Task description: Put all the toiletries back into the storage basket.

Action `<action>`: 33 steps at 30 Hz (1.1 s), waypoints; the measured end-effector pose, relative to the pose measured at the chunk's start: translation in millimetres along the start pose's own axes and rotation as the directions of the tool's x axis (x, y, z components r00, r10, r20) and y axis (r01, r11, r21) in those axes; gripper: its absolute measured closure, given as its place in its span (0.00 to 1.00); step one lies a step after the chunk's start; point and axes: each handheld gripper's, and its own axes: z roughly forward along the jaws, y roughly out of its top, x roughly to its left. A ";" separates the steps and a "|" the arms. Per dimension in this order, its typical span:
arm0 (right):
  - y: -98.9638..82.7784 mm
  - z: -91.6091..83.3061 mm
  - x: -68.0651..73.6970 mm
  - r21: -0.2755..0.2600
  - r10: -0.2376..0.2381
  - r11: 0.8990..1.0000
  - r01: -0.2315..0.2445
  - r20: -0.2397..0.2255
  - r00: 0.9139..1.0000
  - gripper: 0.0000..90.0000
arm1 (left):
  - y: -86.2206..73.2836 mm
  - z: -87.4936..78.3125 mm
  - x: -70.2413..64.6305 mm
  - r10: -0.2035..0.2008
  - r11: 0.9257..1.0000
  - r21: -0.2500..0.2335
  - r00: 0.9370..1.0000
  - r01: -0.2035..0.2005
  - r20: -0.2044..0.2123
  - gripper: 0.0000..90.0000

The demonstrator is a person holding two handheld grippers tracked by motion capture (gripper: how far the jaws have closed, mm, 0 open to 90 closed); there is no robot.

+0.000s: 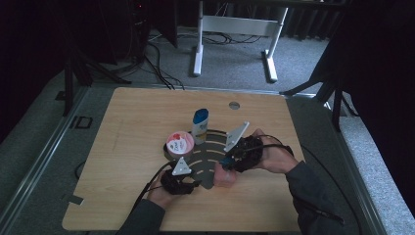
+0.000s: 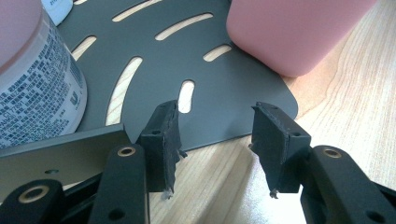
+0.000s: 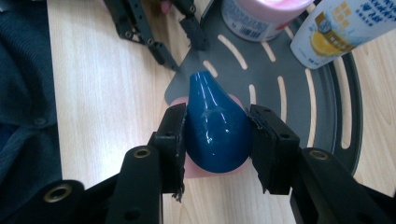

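Observation:
A pink bottle (image 1: 225, 178) with a blue teardrop cap (image 3: 212, 126) stands at the near corner of a dark slotted tray (image 1: 211, 147). My right gripper (image 1: 226, 161) is shut on that cap, pads pressing both sides (image 3: 217, 116). A pink-lidded tub (image 1: 178, 143) and a white bottle with a blue cap (image 1: 200, 126) stand on the tray's far part. My left gripper (image 1: 195, 183) sits low at the tray's near corner; its jaws (image 2: 215, 112) stand open over the tray edge (image 2: 233, 88), gripping nothing. The pink bottle (image 2: 294, 32) and the tub (image 2: 37, 88) rise just beyond it.
The wooden table (image 1: 137, 112) has bare room to the left and at the back, with a small round grommet (image 1: 234, 105) near the far edge. The person's sleeves come in from the bottom. Desk legs and cables lie on the floor beyond.

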 end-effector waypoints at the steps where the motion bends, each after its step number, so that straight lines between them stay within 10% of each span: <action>1: 0.6 0.5 0.3 0.000 -0.005 1.000 0.005 0.001 1.000 0.65 | 0.0 0.1 0.0 -0.001 1.000 -0.001 1.000 0.001 0.000 0.57; 33: 24.2 15.4 -18.2 -0.028 0.013 1.000 -0.013 -0.002 1.000 0.65 | 0.0 0.0 0.4 -0.001 1.000 -0.002 1.000 0.001 0.002 0.57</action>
